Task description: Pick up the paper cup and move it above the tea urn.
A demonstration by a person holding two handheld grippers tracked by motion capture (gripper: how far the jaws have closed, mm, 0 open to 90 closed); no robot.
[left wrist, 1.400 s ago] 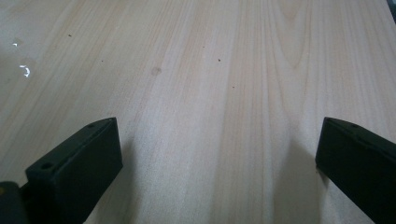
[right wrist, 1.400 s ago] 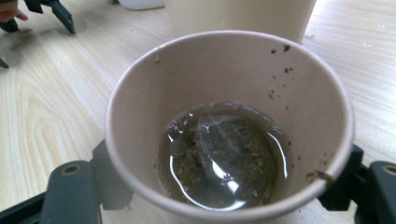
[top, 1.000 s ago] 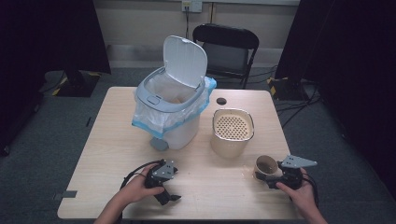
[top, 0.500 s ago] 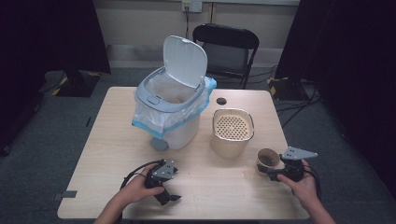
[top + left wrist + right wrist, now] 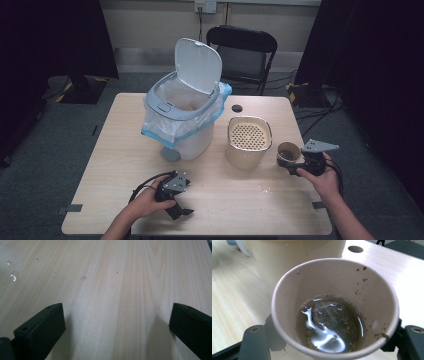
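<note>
R claw (image 5: 294, 166) is clamped on the paper cup (image 5: 288, 152), one jaw each side of its wall, as the right gripper view shows up close. The cup (image 5: 334, 307) is upright w/ a shallow pool of brownish liquid and dark specks at the bottom, more specks stuck on the inner wall. In the high view the cup sits at the R side of the surface (image 5: 120, 150), just beside the beige strainer pot (image 5: 248, 141), its perforated top facing up. L claw (image 5: 176, 207) is near the front edge, well apart from the cup, resting low over bare wood; the left gripper view has its jaws spread wide w/ nothing between them, just the surface grain (image 5: 112, 290). Mid-surface stands the white bin (image 5: 182, 120), lid flipped up, blue-edged liner folded over the rim. A black folding chair (image 5: 242, 50) is behind the far edge.
</note>
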